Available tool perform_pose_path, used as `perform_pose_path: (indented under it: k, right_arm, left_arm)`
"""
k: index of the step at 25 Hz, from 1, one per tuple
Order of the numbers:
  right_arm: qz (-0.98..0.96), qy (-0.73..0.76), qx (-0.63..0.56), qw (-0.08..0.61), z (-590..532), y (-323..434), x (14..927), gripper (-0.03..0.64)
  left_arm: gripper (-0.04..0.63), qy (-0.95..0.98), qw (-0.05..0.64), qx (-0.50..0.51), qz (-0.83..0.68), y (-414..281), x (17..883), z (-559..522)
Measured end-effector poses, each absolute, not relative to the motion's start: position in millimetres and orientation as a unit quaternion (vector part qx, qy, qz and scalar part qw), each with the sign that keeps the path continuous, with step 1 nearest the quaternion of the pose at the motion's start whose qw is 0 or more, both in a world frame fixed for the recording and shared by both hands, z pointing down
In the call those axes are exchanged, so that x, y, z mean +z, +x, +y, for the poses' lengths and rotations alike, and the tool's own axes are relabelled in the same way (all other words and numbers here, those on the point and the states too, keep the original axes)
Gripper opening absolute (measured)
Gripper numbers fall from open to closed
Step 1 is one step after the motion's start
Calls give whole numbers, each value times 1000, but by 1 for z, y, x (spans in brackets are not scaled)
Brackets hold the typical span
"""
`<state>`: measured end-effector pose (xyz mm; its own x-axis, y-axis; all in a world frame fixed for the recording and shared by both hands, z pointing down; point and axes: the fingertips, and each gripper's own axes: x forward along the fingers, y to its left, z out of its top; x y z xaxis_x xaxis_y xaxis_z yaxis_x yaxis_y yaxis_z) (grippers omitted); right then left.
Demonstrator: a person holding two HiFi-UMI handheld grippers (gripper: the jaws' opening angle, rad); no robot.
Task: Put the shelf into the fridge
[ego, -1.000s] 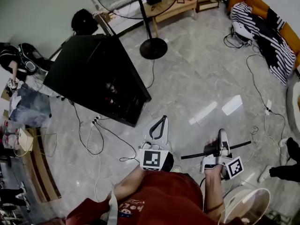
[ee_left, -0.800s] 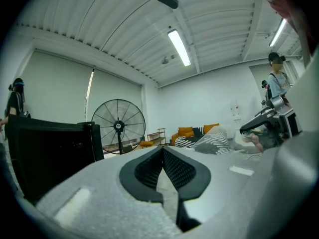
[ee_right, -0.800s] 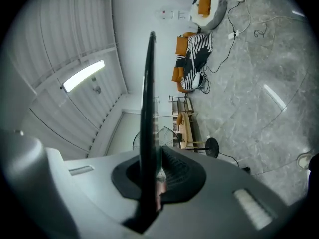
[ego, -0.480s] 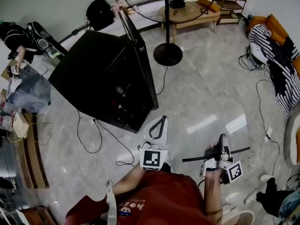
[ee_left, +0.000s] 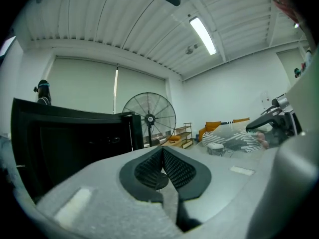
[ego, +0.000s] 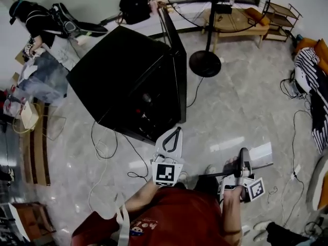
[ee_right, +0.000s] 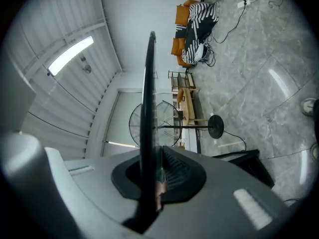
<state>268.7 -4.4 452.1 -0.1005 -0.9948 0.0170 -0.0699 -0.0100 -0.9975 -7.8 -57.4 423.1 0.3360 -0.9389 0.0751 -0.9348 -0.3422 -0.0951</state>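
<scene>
**A:** What did the fingers hold?

**B:** The right gripper's [ee_right: 157, 159] fingers [ee_right: 172, 171] were clenched on the dark rim of the glass shelf [ee_right: 148, 103]. It was carried above the floor [ego: 230, 111], well apart from the black fridge [ego: 128, 76]. The left gripper's [ee_left: 162, 152] fingers were pressed together, empty.

**A:** What might have gone wrong?

**B:** A single pinch on a thin rim could have let the pane swing or slip. Cables [ego: 104, 148] on the floor near the fridge could have caught a foot.

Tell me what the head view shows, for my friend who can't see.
A person in a red shirt holds a black-edged clear glass shelf in the right gripper, facing an open black fridge on the grey marble floor.
</scene>
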Motion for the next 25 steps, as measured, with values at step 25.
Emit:
perform_pose_path:
  k: [25]
  right_arm:
    - [652, -242, -685, 215, -193, 180, 501, 9]
  left_arm:
    - [6, -531, -34, -122, 838, -42, 428, -50]
